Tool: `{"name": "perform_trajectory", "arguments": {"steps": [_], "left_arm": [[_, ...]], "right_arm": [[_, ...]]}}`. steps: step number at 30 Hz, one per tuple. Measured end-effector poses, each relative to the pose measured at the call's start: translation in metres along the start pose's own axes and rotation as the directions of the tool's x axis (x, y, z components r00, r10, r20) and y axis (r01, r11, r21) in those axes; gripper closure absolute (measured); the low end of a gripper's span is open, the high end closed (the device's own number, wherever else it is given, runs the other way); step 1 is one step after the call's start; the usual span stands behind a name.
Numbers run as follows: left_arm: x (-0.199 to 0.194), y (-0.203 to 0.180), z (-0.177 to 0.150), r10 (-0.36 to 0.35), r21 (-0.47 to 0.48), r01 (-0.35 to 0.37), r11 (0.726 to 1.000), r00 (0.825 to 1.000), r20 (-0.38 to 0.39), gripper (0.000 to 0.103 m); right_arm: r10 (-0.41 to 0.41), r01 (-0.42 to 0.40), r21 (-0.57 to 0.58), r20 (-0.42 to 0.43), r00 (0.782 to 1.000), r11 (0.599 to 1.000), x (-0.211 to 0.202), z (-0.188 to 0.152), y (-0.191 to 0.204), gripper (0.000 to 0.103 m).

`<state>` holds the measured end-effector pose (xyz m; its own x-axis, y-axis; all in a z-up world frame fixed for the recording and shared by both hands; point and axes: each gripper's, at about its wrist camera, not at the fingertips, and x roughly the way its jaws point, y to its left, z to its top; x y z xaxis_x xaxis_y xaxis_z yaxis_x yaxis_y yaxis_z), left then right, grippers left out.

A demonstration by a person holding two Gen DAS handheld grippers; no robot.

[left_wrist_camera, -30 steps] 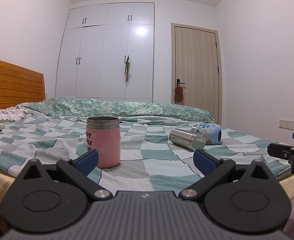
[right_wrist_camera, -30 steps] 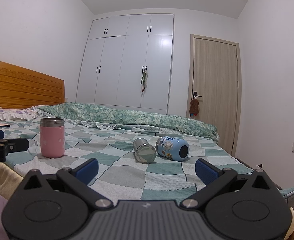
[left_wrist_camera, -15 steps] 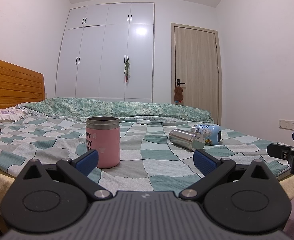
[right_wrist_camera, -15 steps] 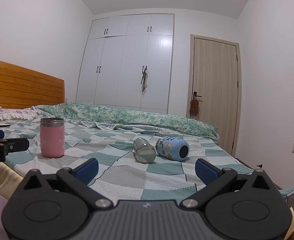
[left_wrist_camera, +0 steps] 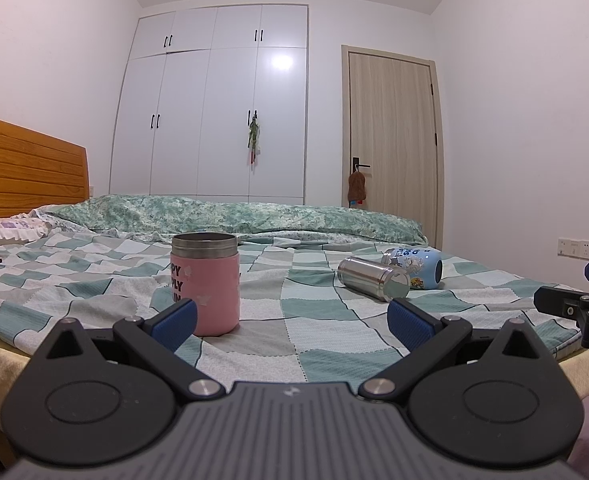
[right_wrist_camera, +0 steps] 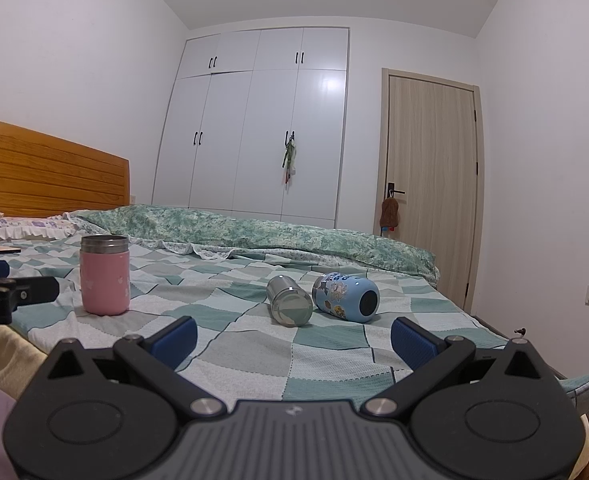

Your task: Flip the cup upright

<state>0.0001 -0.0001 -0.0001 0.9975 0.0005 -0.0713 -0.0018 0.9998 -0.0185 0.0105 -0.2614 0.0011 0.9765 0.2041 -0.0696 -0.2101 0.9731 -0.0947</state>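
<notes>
Nothing is shifting between the earlier frames and this one: both cups on their sides are lying where they were, and we are keeping both grippers hanging at the near edge of the bed. We are looking at a steel cup lying on its side on the checked green and white bedspread, its flat end turned toward the right wrist camera, and just beside it, on its right, a blue cartoon-printed cup is also lying on its side, its dark round end turned toward us; whether the two are touching we cannot tell. From the left wrist view the steel cup is sitting in front of the blue cup. Well apart from them, to the left, a pink cup with a steel rim is standing upright. We are holding the left gripper with its blue pads spread wide, empty, just short of the pink cup, and the right gripper equally wide and empty, pointing toward the fallen pair. Behind, a green patterned quilt is lying bunched across the bed, with a wooden headboard, a white wardrobe and a wooden door.
</notes>
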Motion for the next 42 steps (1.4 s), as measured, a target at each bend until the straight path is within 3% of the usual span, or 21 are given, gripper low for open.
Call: {"name": "perform_trajectory", "arguments": {"steps": [30,42], "left_arm": [[0.000,0.000,0.000,0.001,0.000,-0.001,1.000,1.000,-0.002,0.000],[0.029,-0.020,0.022,-0.044,0.028,0.046,0.999,0.997,-0.069,0.000]], "right_arm": [[0.000,0.000,-0.001,-0.002,1.000,1.000,0.000,0.000,0.001,0.000],[0.020,-0.018,0.043,-0.034,0.999,0.999,0.026,0.020,-0.030,0.000]]}}
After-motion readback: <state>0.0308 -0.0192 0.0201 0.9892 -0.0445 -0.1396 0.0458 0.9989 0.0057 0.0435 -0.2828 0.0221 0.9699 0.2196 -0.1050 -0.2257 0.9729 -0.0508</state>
